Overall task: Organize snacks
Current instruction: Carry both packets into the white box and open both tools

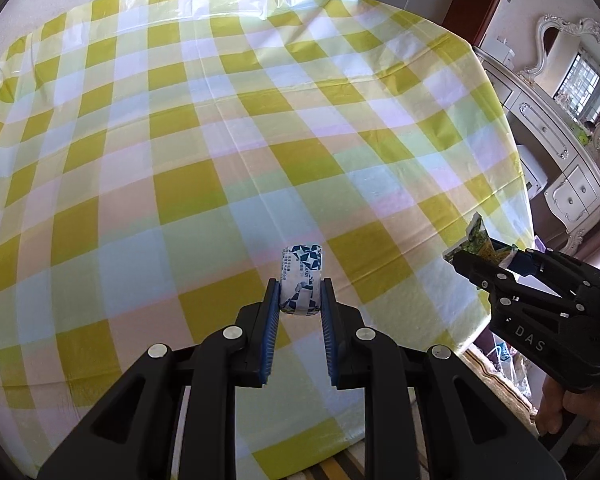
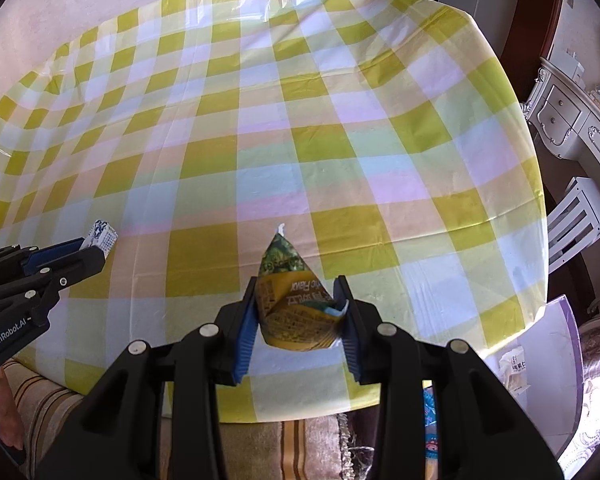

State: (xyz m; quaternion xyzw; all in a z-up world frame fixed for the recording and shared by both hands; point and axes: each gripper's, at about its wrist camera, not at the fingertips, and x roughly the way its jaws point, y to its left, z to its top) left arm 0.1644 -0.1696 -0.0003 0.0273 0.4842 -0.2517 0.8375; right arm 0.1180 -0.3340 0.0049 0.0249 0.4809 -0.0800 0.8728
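In the lower middle of the left wrist view, the left gripper (image 1: 300,294) is clenched on a small white and blue snack packet (image 1: 301,280). The blue pads press its two sides, and the packet stands up between them, above the cloth. I think it is held by the middle so that it does not slip out.

In the lower middle of the right wrist view, the right gripper (image 2: 298,300) grasps a yellow and green snack bag (image 2: 296,300) at its wide lower part. The pointed top shows away from the camera, and the foil is creased where the pads squeeze it.

Beyond both, the checked tablecloth (image 1: 220,140) fills the frame up to the top edge. No snack lies on it, so probably both packets are carried there to be laid in order. At the lower right of the right view, another packet (image 2: 512,364) lies off the table.
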